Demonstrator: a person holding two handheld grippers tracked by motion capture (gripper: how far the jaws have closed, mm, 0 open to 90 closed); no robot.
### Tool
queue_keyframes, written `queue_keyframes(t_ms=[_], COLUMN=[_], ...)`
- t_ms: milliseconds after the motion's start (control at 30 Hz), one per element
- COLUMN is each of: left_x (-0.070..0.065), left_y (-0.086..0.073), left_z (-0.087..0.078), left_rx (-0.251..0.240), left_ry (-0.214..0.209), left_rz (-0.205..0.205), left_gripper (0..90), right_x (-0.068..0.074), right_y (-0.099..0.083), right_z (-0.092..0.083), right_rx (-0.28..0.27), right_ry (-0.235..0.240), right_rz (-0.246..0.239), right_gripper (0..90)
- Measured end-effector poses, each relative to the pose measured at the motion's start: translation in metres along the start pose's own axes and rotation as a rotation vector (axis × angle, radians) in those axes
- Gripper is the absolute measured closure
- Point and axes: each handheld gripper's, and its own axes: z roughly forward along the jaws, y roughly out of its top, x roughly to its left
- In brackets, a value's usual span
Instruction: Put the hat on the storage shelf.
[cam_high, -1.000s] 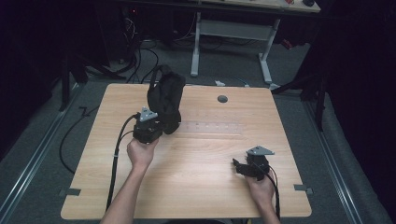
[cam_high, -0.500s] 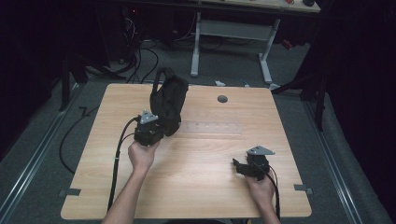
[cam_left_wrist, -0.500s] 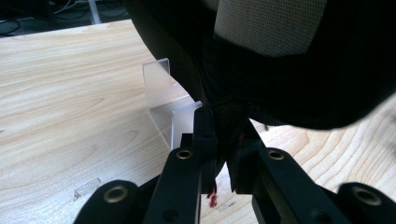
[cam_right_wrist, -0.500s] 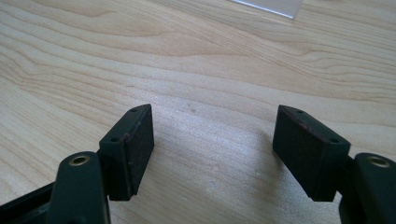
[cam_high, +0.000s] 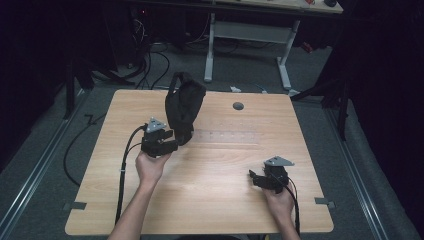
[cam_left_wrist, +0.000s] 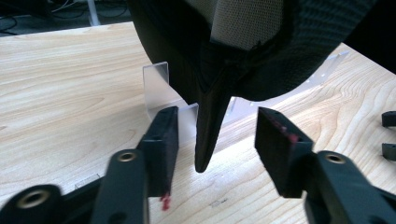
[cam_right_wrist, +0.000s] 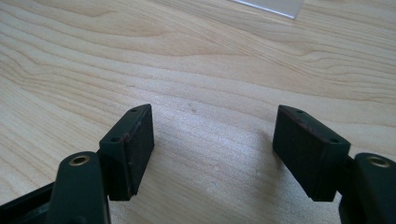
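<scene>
The left gripper (cam_left_wrist: 212, 140) has its jaws spread to either side of a narrow hanging tip of the black cap (cam_high: 184, 105). To grip well, I judge it should close squarely on that tip without nudging the clear plastic stand (cam_left_wrist: 161, 88) just behind it. The cap sits propped on the stand toward the far left of the table (cam_high: 210, 200), directly ahead of this gripper, while the right gripper (cam_right_wrist: 212, 149) rests near the table's front right, jaws apart, holding nothing.
</scene>
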Motion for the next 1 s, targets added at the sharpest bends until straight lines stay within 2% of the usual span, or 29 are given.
queue_keyframes(t_ms=[233,733,1000], left_x=[0.0,0.001,0.0], left_y=[0.002,0.005,0.005], left_z=[-0.007,-0.03,-0.037], left_rx=[-0.006,-0.011,-0.011], left_ry=[-0.005,-0.022,-0.031], left_rz=[-0.01,-0.022,-0.03], left_gripper=[42.2,39.5,38.9], right_x=[0.0,-0.001,-0.001], right_y=[0.0,0.0,0.0], right_z=[0.0,0.0,0.0], right_rx=[0.001,0.001,0.001], right_ry=[0.0,0.004,0.004], right_rz=[0.0,-0.001,0.0], right_gripper=[29.5,29.5,29.5])
